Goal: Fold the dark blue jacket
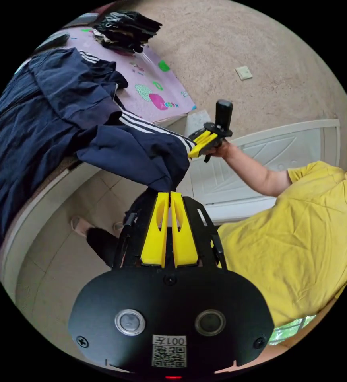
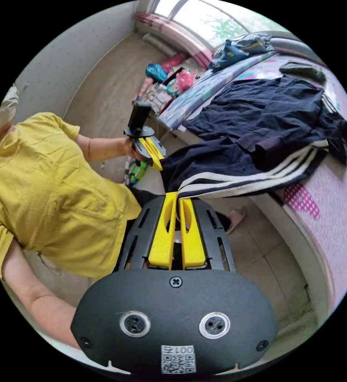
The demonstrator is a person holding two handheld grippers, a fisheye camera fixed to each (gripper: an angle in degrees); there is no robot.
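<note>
1. The dark blue jacket [image 1: 54, 107] is lying across the bed [image 1: 157, 87], with its near part hanging past the bed's edge toward the person in the yellow shirt [image 1: 300, 238]. A stack of dark clothes [image 1: 125, 30] is sitting on the pink sheet beyond it.

2. The left gripper [image 1: 169, 195] is pinching the jacket: its yellow jaws are standing narrow, nearly together, with a fold of dark cloth disappearing between their tips. In the right gripper view it is showing up at the person's hand, [image 2: 154, 153], biting the jacket's edge just off the bed.

3. The right gripper [image 2: 177, 195] is likewise gripping narrowly, and its jaws are clamping the striped part of the sleeve [image 2: 252, 175]. In the left gripper view it is appearing at the sleeve's white-striped end [image 1: 205, 143], held up off the bed.

4. Judging by this, the cloth between the two grippers is being stretched for a fold, with most of the jacket crumpled and unfolded.

5. Risks: each bite looks shallow, at the very tips, so a sharp pull may slip the cloth free. The overhanging weight may drag the jacket toward the tiled floor [image 2: 260, 254]. Uneven tension between the hands may set the fold crooked or bunch the body further.
</note>
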